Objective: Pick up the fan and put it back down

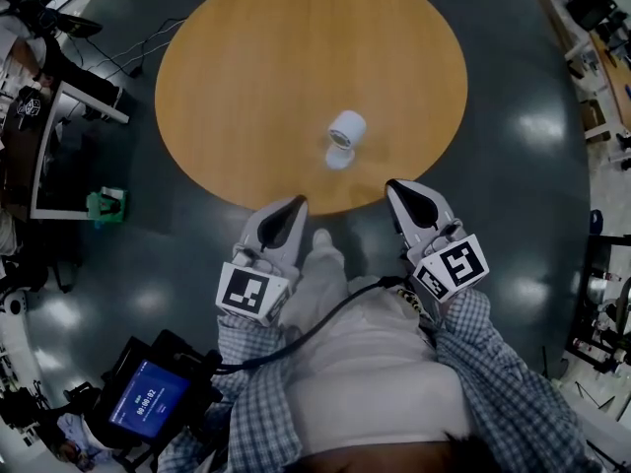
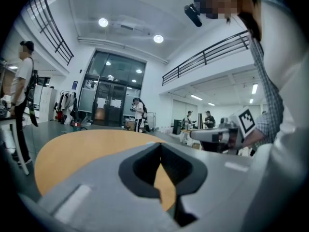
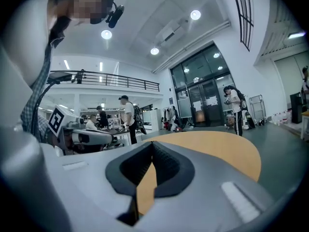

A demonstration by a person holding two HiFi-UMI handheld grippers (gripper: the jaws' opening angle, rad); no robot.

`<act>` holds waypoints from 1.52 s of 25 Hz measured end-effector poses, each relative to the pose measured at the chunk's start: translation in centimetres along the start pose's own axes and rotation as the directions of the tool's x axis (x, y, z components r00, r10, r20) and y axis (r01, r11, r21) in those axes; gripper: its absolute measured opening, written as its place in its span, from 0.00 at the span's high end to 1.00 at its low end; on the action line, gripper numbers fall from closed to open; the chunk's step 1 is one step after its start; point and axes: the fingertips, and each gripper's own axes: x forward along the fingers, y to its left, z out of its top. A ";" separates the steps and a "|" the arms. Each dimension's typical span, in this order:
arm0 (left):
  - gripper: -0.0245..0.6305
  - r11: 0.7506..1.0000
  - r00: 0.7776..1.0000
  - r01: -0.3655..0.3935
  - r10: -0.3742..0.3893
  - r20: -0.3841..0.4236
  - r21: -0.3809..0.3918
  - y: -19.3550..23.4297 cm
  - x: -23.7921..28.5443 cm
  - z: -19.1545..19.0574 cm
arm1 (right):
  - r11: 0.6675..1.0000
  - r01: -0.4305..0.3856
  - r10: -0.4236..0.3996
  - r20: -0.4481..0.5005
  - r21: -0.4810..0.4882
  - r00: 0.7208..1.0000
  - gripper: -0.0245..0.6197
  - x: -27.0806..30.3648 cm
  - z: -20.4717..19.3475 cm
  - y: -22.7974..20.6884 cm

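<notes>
A small white fan (image 1: 345,132) lies on the round wooden table (image 1: 246,77), near its front edge and a little right of centre. My left gripper (image 1: 287,211) hovers over the table's near rim, shut with nothing in it. My right gripper (image 1: 403,191) is level with it to the right, also shut and empty. Both point toward the table, and the fan lies beyond and between them, closer to the right one. In the left gripper view the jaws (image 2: 161,147) meet over the tabletop (image 2: 77,151). The right gripper view shows closed jaws (image 3: 152,147) over the table (image 3: 217,149). Neither gripper view shows the fan.
A desk with equipment (image 1: 49,146) stands left of the table, with a green object (image 1: 106,206) on the dark floor beside it. A device with a blue screen (image 1: 148,400) hangs at my lower left, cabled to my body. Several people (image 2: 138,114) stand in the hall beyond.
</notes>
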 end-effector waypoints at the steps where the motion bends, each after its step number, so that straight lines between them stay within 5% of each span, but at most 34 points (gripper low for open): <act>1: 0.96 1.000 1.000 0.006 -0.006 -0.005 0.000 -0.1 0.4 0.2 | 1.000 0.008 -0.008 -0.009 -0.002 1.000 0.96 0.0 -0.2 -0.5; 9: 0.96 0.997 0.995 0.081 -0.081 -0.059 -0.011 3.0 3.3 -1.5 | 0.998 0.001 -0.011 -0.178 -0.057 0.984 0.83 4.1 -5.6 -3.3; 16: 0.96 0.996 0.996 0.032 -0.039 -0.082 -0.085 4.0 5.0 -1.9 | 0.999 -0.048 0.036 -0.326 -0.027 0.945 0.68 6.5 -12.4 -4.9; 27: 0.96 0.986 0.989 -0.060 0.038 -0.143 -0.157 5.0 4.2 -4.1 | 0.994 -0.108 0.108 -0.238 0.013 0.965 0.64 11.1 -12.4 -4.9; 31: 0.96 0.985 0.986 -0.076 0.050 -0.160 -0.157 5.1 3.8 -4.6 | 0.989 -0.147 0.140 -0.202 -0.020 0.969 0.73 12.0 -11.7 -4.4; 38: 0.96 0.980 0.984 -0.108 0.083 -0.156 -0.164 5.6 3.9 -5.1 | 0.987 -0.149 0.135 -0.195 -0.056 0.971 0.74 12.1 -11.5 -4.7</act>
